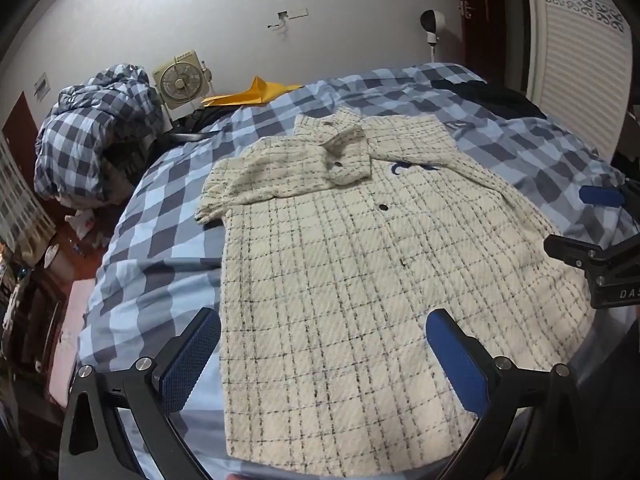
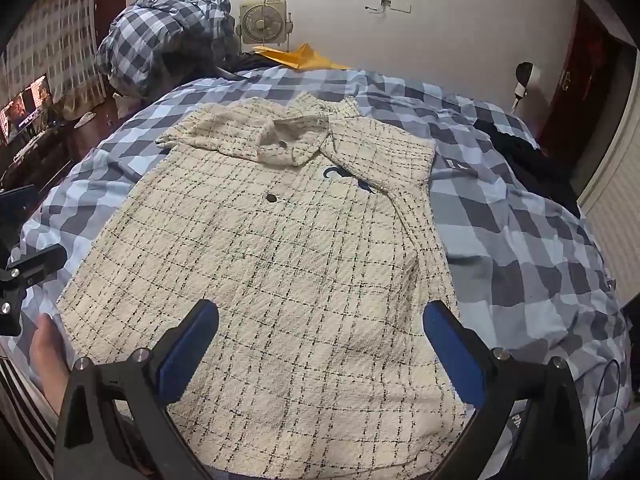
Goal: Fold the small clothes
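A: Lying flat on the checked bed sheet (image 1: 168, 184): cream plaid shirt (image 1: 340, 264), long axis running near to far, collar pointing far, hem near.

B: Hovering over the hem, tilting downward: left gripper (image 1: 322, 354) and right gripper (image 2: 320, 346), both gaping wide, gripping nothing.

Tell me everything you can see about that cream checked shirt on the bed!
The shirt is cream with thin dark check lines, in a bumpy, woven-looking cloth. It has a collar, dark buttons down the front and a small blue picture on the chest. It lies spread front-up on the blue checked bedsheet, hem toward the cameras. One sleeve is folded across the chest. Nothing grips it.
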`<state>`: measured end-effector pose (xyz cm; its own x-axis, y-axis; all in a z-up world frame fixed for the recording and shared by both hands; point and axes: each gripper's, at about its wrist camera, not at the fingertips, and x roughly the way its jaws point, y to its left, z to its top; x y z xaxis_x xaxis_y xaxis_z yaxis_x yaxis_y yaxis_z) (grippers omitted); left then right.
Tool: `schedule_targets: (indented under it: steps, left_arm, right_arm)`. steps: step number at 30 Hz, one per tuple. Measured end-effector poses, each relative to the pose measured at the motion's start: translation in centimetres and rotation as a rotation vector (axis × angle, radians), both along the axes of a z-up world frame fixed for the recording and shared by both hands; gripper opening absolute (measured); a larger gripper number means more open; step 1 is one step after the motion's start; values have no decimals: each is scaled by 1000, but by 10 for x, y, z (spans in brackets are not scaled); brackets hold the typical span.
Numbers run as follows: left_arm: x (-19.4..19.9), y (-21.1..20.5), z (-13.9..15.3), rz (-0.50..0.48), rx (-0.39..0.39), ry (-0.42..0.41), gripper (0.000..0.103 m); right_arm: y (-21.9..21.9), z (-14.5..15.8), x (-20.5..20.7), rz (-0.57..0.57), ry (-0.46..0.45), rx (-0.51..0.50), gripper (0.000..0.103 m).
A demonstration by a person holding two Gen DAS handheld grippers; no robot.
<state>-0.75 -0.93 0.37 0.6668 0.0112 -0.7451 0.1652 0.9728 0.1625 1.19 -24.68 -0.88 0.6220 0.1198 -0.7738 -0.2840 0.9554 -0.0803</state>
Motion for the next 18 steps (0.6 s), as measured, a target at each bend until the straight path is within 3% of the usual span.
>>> schedule_targets:
  steps: [18]
  left_arm:
    - [1, 4, -3, -2, -7, 24, 103]
  right_arm:
    - [2, -4, 1, 5, 14, -16, 100]
